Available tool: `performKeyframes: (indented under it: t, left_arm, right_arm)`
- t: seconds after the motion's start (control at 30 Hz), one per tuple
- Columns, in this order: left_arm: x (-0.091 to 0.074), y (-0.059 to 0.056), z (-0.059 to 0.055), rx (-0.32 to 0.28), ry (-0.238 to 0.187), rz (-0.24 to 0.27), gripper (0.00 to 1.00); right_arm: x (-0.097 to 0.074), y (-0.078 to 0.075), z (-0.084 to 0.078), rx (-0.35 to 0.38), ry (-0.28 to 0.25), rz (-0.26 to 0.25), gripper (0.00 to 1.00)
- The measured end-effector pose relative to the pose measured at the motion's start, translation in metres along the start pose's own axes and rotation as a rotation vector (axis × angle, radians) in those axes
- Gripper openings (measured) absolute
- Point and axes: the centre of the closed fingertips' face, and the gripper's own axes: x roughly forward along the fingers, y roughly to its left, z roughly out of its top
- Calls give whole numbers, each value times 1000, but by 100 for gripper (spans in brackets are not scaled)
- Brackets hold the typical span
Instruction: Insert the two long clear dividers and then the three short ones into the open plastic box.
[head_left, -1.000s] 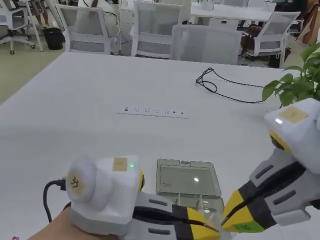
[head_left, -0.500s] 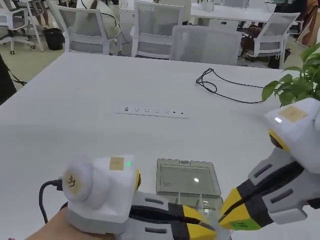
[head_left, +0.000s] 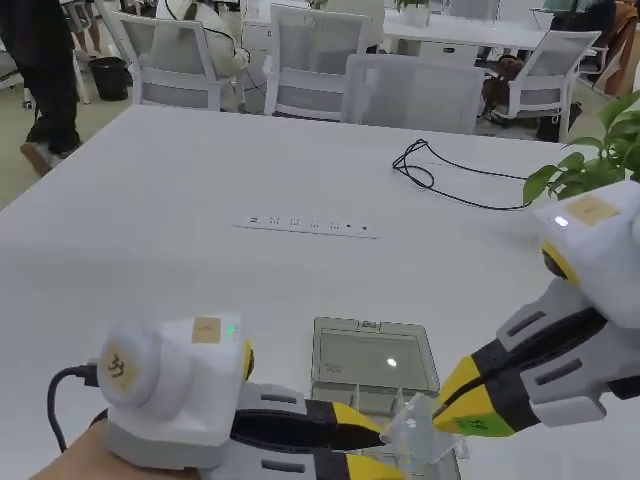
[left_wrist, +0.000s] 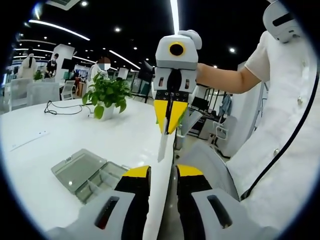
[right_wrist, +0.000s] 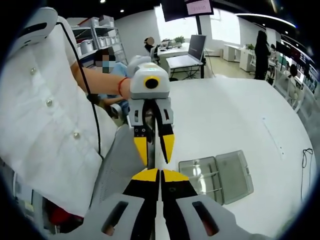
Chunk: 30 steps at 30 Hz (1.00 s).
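Observation:
The open clear plastic box (head_left: 375, 356) lies on the white table just beyond both grippers, lid flat; it also appears as box (left_wrist: 82, 172) and box (right_wrist: 220, 175). My right gripper (head_left: 440, 416) comes in from the right, shut on a short clear divider (head_left: 412, 436), held in the air above the box's near end. In the left gripper view that right gripper (left_wrist: 169, 129) faces me with the divider (left_wrist: 163, 145) hanging from its jaws. My left gripper (head_left: 385, 448) points at it from the left, jaws apart, the divider's free end near its tips. Left gripper (right_wrist: 154, 161) stands open.
A black cable (head_left: 440, 180) and a potted plant (head_left: 590, 165) sit at the table's far right. A flush socket strip (head_left: 305, 224) lies mid-table. Chairs (head_left: 300, 60) line the far edge; a person (head_left: 40, 80) walks behind them.
The left gripper has drawn back to the left. The divider now shows plainly at the right gripper's tips. A person has walked in at the back left.

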Motion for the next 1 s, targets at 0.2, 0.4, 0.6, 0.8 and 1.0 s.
performKeyframes:
  t: [0.2,0.4,0.6,0.8,1.0]
  left_arm:
    - [-12,13,-5,-1,5,64,27]
    - [-23,29,-13,-3,10,144,45]
    - [-31,42,-20,3,16,201,64]
    - [-37,54,-23,18,21,248,82]
    - [-41,64,-27,38,32,273,96]
  right_arm:
    - [2,-8,2,-2,3,-18,3]
    - [7,-22,1,-4,17,-37,3]
    - [16,-37,-1,-8,36,-56,3]
    - [31,-56,-4,-18,55,-82,3]
    - [51,-77,-10,-21,70,-109,3]
